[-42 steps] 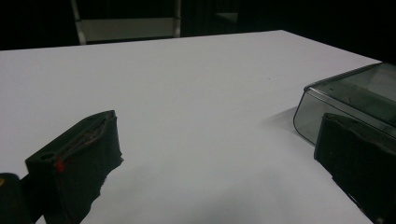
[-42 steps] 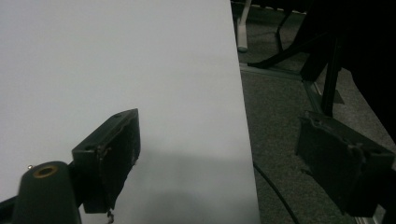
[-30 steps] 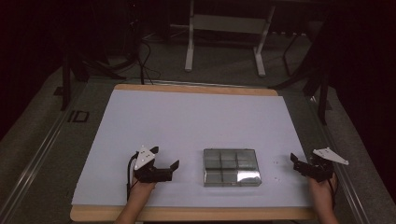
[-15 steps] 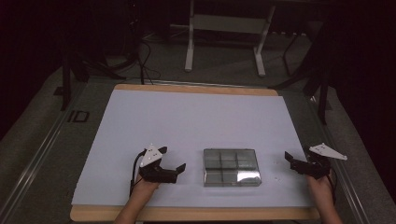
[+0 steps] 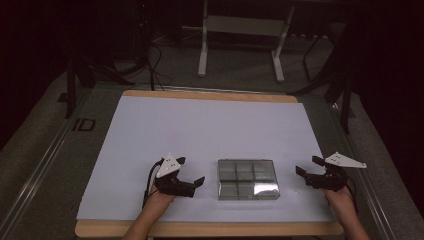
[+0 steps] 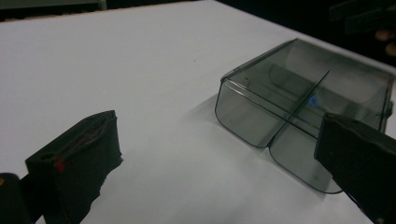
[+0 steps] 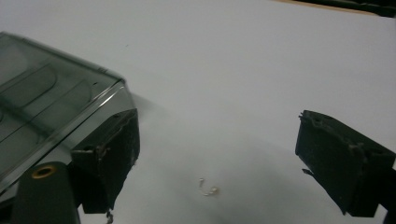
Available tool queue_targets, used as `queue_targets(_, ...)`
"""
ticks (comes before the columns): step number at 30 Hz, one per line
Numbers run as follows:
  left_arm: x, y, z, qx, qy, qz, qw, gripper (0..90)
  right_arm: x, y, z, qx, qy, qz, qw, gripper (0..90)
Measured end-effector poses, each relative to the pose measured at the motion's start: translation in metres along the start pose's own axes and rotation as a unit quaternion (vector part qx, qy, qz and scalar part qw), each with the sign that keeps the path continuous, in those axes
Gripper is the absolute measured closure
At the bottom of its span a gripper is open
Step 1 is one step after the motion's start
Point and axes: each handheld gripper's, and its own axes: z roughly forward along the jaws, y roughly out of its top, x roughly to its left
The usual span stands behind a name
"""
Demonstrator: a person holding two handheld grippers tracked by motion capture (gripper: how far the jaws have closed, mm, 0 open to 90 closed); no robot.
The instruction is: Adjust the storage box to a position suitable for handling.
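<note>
A smoky clear plastic box (image 5: 247,179) with a closed lid and divided compartments lies flat on the white sheet near the table's front edge. My left gripper (image 5: 191,170) is just left of it, open, its jaws pointing toward the box with nothing between them. In the left gripper view the box (image 6: 303,102) lies ahead to the right, past my left gripper (image 6: 219,140). My right gripper (image 5: 307,165) is a short way right of the box, open and empty. In the right gripper view the box (image 7: 46,102) sits at the left beside my right gripper (image 7: 219,149).
A small bent metal piece (image 7: 208,189) lies on the white sheet (image 5: 210,130) between the right jaws. The wooden table edge (image 5: 210,229) runs along the front. A metal stand (image 5: 240,35) and cables are on the floor behind the table.
My left gripper has moved right, closer to the box. My right gripper has moved left toward it. The box has stayed put.
</note>
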Motion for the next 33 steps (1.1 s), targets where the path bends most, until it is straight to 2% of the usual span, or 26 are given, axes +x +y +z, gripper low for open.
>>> queue_targets(1,-0.001,0.001,0.001,0.004,-0.007,0.004,1.0000,0.8,0.001,0.000,0.001,0.000,0.006,-0.002,1.0000,14.0)
queue_targets(2,-0.002,0.001,0.002,0.005,-0.008,0.005,0.9999,0.8,0.002,0.000,0.002,0.002,0.027,-0.003,0.9996,14.0)
queue_targets(4,-0.004,0.002,0.004,0.009,-0.018,0.009,0.9997,0.8,0.008,0.000,0.005,0.008,0.045,-0.013,0.9989,14.3)
queue_targets(8,-0.006,0.002,0.007,0.014,-0.028,0.011,0.9995,0.8,0.012,0.000,0.008,0.015,0.052,-0.029,0.9981,14.4)
queue_targets(9,-0.007,0.002,0.009,0.020,-0.031,0.014,0.9992,0.9,0.016,0.000,0.011,0.025,0.063,-0.040,0.9969,14.9)
queue_targets(13,-0.009,0.003,0.013,0.036,-0.043,0.024,0.9982,0.9,0.018,-0.001,0.014,0.031,0.076,-0.043,0.9957,17.8)
queue_targets(15,-0.008,0.004,0.014,0.041,-0.056,0.021,0.9974,2.0,0.020,-0.003,0.014,0.033,0.084,-0.046,0.9949,18.6)
queue_targets(17,-0.010,0.005,0.015,0.044,-0.055,0.028,0.9971,5.4,0.021,-0.003,0.015,0.033,0.085,-0.051,0.9946,19.8)
queue_targets(18,-0.010,0.005,0.016,0.047,-0.062,0.027,0.9966,6.2,0.023,-0.005,0.014,0.033,0.084,-0.063,0.9939,25.9)
queue_targets(20,-0.011,0.005,0.018,0.050,-0.068,0.032,0.9959,6.7,0.024,-0.005,0.013,0.034,0.084,-0.070,0.9934,27.1)
queue_targets(22,-0.013,0.004,0.020,0.055,-0.071,0.034,0.9954,15.3,0.026,-0.007,0.012,0.034,0.085,-0.087,0.9920,34.8)
queue_targets(23,-0.013,0.004,0.021,0.060,-0.079,0.035,0.9945,15.2,0.027,-0.008,0.013,0.035,0.090,-0.092,0.9911,34.8)
queue_targets(24,-0.014,0.003,0.022,0.063,-0.080,0.036,0.9941,19.5,0.028,-0.010,0.013,0.040,0.099,-0.098,0.9895,42.4)
queue_targets(25,-0.015,0.002,0.023,0.066,-0.083,0.038,0.9937,22.6,0.030,-0.011,0.012,0.042,0.106,-0.107,0.9877,44.7)
queue_targets(26,-0.016,0.002,0.024,0.068,-0.089,0.038,0.9930,22.6,0.030,-0.011,0.012,0.042,0.106,-0.107,0.9877,44.7)
queue_targets(27,-0.016,0.002,0.024,0.070,-0.089,0.041,0.9927,25.8,0.032,-0.012,0.012,0.044,0.115,-0.118,0.9854,46.0)
queue_targets(28,-0.017,0.001,0.025,0.072,-0.091,0.043,0.9924,30.5,0.033,-0.013,0.012,0.046,0.117,-0.121,0.9847,50.7)
queue_targets(31,-0.020,0.001,0.026,0.078,-0.103,0.049,0.9905,34.1,0.034,-0.015,0.013,0.052,0.123,-0.123,0.9834,51.6)
queue_targets(32,-0.021,0.001,0.026,0.079,-0.104,0.055,0.9898,40.7,0.035,-0.016,0.014,0.053,0.129,-0.125,0.9824,53.2)
queue_targets(33,-0.021,0.001,0.027,0.082,-0.104,0.060,0.9894,43.0,0.036,-0.017,0.014,0.053,0.130,-0.125,0.9822,54.9)
